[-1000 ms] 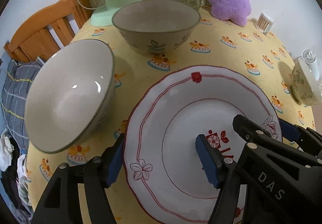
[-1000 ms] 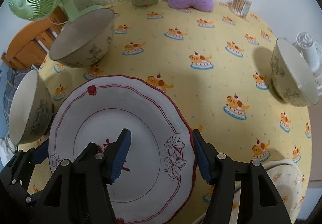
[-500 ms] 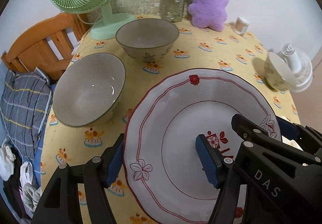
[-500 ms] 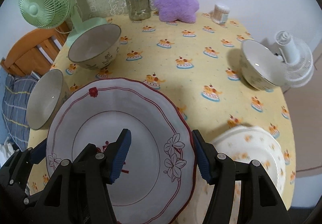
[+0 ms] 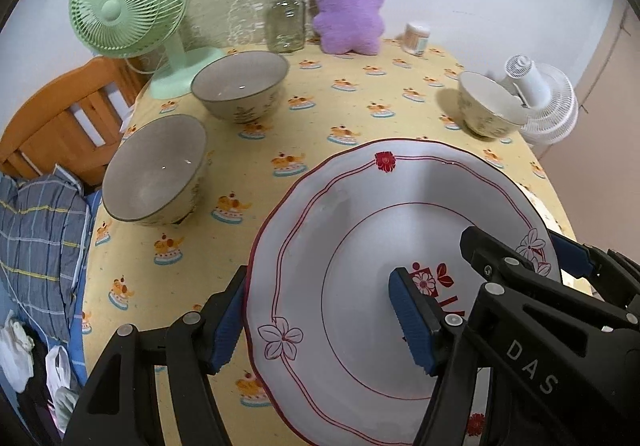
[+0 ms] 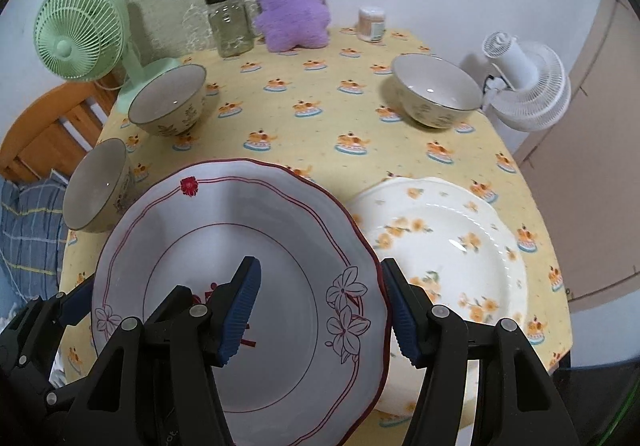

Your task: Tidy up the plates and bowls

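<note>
Plate with the red rim (image 5: 360, 254) had risen off the yellow tablecloth (image 5: 320, 105) since a second ago: the earlier views sat close over the cloth, and now far more of the table showed, both cameras higher and pulled back. Floral plate (image 6: 444, 246), barely seen at the frame corner a second ago, lay fully in the right wrist view, flat on the cloth, partly under the lifted plate's right edge as seen from there. Three bowls kept their places: near-left bowl (image 5: 156, 169), bowl by the green fan (image 5: 240, 89), right bowl (image 6: 436, 89) beside the white fan (image 6: 528, 85).

Left gripper (image 5: 316, 320) was about half spread and clamped on the red-rimmed plate's left edge, one blue pad outside the rim, the other on the plate's inner face. Right gripper (image 6: 320, 310) was likewise half spread and clamped on the opposite edge, one pad over the plate's well, the other outside the rim. Grip on both sides unchanged from earlier frames. Plate was held between the two, tilted toward the cameras, above the near part of the table.
</note>
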### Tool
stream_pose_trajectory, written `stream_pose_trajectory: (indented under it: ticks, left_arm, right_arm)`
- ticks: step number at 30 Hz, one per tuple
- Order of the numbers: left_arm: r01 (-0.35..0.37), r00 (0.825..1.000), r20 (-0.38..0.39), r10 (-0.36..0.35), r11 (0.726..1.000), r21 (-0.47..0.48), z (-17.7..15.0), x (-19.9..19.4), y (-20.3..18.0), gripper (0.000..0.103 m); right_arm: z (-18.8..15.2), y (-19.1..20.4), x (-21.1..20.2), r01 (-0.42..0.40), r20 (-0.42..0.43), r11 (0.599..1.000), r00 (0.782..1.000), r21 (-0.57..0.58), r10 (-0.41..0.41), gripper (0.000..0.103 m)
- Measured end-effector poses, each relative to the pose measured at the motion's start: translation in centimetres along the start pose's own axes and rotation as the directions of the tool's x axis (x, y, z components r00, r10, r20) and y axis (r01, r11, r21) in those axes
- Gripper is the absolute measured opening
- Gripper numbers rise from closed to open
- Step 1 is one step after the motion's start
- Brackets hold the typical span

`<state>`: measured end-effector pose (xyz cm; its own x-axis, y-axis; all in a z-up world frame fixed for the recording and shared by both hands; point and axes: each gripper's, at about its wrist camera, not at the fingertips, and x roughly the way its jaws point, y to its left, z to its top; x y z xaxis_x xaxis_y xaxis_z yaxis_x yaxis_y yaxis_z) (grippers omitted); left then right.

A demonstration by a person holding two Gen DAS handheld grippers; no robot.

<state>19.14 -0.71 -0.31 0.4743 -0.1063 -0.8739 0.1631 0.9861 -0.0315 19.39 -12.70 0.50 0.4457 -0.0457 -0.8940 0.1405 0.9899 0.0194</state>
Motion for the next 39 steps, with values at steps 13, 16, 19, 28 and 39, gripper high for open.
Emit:
stream_pose_trajectory:
  ticks: [13,16,19,28,39]
  left_arm:
    - [-0.003,1.0,-0.025,0.002,1.0,-0.009,-0.1,1.0,-7.9,0.069]
    - [-0.005,0.999,-0.038,0.004,1.0,-0.023,0.0,1.5,-9.9,0.069]
    - [-0.004,0.999,-0.048,0.003,0.999,-0.036,0.0,2.0,-11.4,0.069]
    - [-0.019,0.997,-0.081,0.012,0.996,-0.082,-0.6,3.7,-14.9,0.069]
    - [-0.047,0.993,-0.115,0.035,0.993,-0.107,-1.0,5.5,-16.7,0.069]
  right_arm:
    - [-0.2,-7.9,0.0,-0.008,-0.016,1.0,1.0,-0.007,0.008,0.064]
    - [0.1,-9.8,0.4,-0.009,-0.028,1.0,1.0,-0.024,0.008,0.064]
    - [0.2,-11.7,0.9,-0.009,-0.039,0.999,0.999,-0.036,0.008,0.064]
    - [0.1,-15.3,2.4,-0.017,-0.066,0.997,0.998,-0.08,0.012,0.064]
    - [-0.1,-17.2,4.4,-0.04,-0.104,0.994,0.994,-0.1,0.03,0.064]
